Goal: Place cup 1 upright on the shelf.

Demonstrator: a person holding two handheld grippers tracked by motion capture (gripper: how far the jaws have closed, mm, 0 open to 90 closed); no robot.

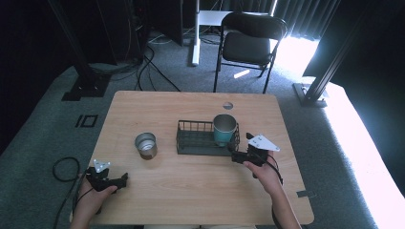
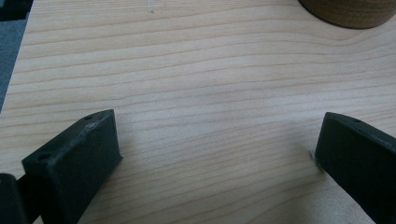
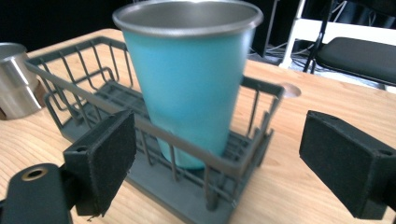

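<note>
A teal metal cup [image 1: 224, 129] [image 3: 191, 88] stands upright in the right end of a dark wire basket [image 1: 191, 143] [image 3: 84, 88] at the table's middle. My right gripper [image 1: 235, 153] [image 3: 217, 158] is open just off the basket's right front corner, its jaws apart on either side of that corner and touching nothing. A silver cup with a brown base [image 1: 145, 145] [image 3: 14, 86] stands left of the basket. Near the table's front left, my left gripper [image 1: 125, 178] [image 2: 217, 149] rests open over bare wood, with the brown base [image 2: 348, 11] farther ahead of it.
The wooden table [image 1: 191, 191] has a small round hole [image 1: 228, 105] behind the basket. A black folding chair [image 1: 248, 40] and a white desk leg [image 1: 195, 33] stand beyond the far edge. Cables lie on the grey carpet at the left [image 1: 64, 169].
</note>
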